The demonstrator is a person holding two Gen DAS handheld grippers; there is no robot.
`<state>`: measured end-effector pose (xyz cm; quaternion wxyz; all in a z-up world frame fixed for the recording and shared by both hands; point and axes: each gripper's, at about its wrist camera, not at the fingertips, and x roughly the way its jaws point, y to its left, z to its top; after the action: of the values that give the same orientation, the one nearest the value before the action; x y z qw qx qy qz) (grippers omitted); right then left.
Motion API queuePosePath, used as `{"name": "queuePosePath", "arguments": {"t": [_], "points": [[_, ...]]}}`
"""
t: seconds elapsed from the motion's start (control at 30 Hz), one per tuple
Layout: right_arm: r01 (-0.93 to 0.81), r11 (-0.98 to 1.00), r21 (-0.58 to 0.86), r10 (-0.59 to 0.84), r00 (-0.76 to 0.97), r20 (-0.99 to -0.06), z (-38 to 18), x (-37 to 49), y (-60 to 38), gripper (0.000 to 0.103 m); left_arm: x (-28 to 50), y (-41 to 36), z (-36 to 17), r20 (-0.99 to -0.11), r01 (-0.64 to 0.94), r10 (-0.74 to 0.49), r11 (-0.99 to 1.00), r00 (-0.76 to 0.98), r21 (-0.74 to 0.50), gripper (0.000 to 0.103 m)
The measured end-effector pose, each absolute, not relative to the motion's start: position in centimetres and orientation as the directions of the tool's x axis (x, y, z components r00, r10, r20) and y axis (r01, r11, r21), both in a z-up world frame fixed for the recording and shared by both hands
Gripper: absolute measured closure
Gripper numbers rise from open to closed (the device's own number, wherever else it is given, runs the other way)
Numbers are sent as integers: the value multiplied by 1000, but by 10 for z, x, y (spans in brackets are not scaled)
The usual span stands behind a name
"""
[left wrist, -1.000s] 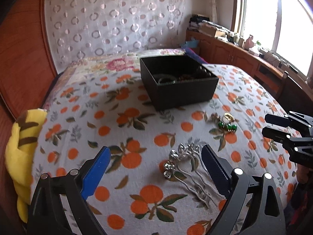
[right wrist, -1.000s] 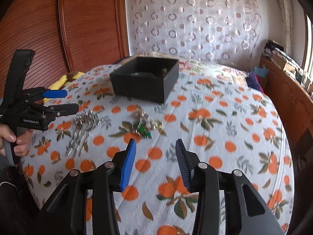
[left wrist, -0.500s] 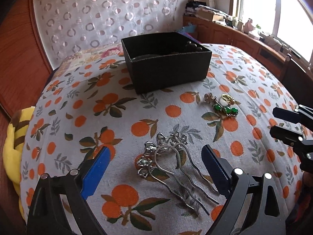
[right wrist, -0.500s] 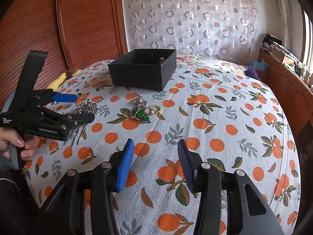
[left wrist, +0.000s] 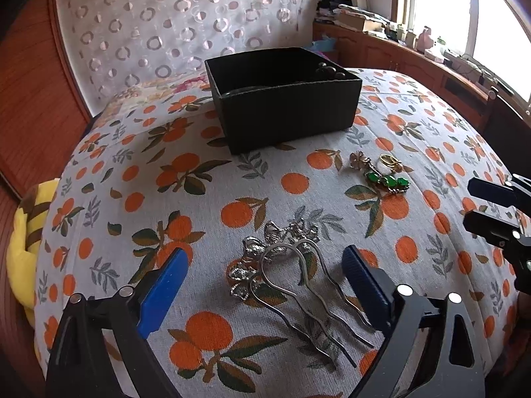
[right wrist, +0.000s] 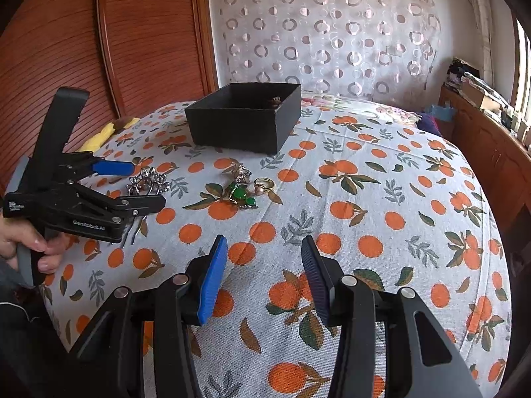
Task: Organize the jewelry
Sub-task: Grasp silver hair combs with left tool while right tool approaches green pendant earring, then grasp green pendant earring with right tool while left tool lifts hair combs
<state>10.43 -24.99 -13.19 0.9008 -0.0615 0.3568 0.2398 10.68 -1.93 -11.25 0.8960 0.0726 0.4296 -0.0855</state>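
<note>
A silver hair comb [left wrist: 292,275] is being straddled on the bed [left wrist: 199,199] by the released left gripper [left wrist: 262,282], untouched. The right gripper [right wrist: 264,278] is being held released, empty, near a green brooch [right wrist: 240,195] and black box [right wrist: 245,122].

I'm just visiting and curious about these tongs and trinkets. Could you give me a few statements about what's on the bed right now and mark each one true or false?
1. The silver hair comb lies on the bedspread between the open left tongs. True.
2. The black box has its lid on. False: it is open on top, with some pieces inside.
3. The green brooch lies beside a gold ring. True.
4. The right tongs are clamped on the gold ring. False: they are open and empty, with the ring lying well beyond them.
5. The bedspread is printed with blue stripes. False: it shows oranges and leaves.
</note>
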Motion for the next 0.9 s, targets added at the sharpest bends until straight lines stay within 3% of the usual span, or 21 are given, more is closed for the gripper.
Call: {"name": "queuePosePath", "arguments": {"t": [0.1, 0.23, 0.9], "points": [[-475, 878, 58, 386, 631, -673, -132, 104, -250, 54, 103, -19, -112, -777, 218, -105, 975, 621, 42, 26], [-475, 878, 50, 379, 630, -678, -133, 105, -248, 54, 97, -18, -109, -765, 217, -121, 976, 632, 25, 51], [-513, 858, 26, 382, 602, -701, -132, 112, -235, 54, 84, 10, -81, -700, 165, -167, 984, 695, -71, 51]]}}
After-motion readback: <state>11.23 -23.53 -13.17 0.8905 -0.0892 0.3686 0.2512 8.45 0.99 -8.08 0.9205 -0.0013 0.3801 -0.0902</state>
